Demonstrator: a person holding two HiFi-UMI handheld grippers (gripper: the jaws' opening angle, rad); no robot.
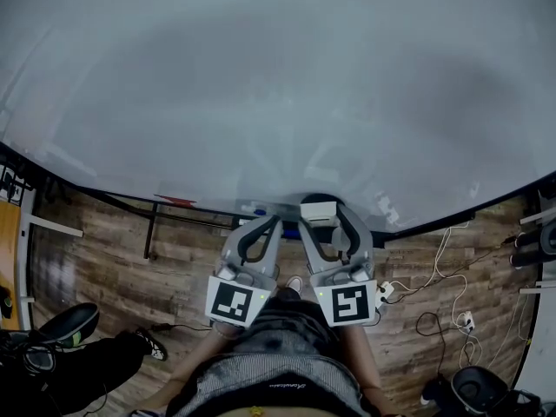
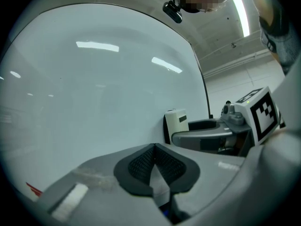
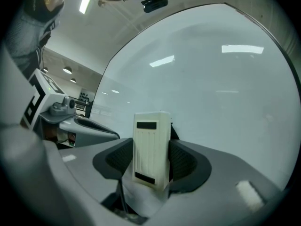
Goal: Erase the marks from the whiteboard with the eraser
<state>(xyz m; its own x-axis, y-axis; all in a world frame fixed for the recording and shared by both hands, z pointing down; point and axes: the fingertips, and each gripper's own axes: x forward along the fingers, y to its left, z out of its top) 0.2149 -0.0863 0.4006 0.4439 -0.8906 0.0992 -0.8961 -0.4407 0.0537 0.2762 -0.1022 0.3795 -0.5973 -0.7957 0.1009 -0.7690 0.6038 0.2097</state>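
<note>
The whiteboard [image 1: 261,85] fills the upper head view, and its surface looks blank. A short red streak [image 1: 176,200] lies at its lower edge, also seen low in the left gripper view [image 2: 33,188]. My right gripper [image 1: 322,216] is shut on a white eraser [image 1: 320,208], held upright between the pads close to the board [image 3: 221,93]. In the right gripper view the eraser [image 3: 151,147] stands between both jaws. My left gripper [image 1: 271,222] is beside it, jaws shut with nothing between them [image 2: 155,166]. The left gripper view shows the eraser [image 2: 177,123] near the board [image 2: 94,93].
Below the board is a wooden floor [image 1: 104,250] with the board's black frame [image 1: 149,233]. White and black cables [image 1: 452,302] and a power strip [image 1: 383,291] lie at the right. Dark objects [image 1: 61,328] sit at the lower left. The person's legs [image 1: 269,363] are below the grippers.
</note>
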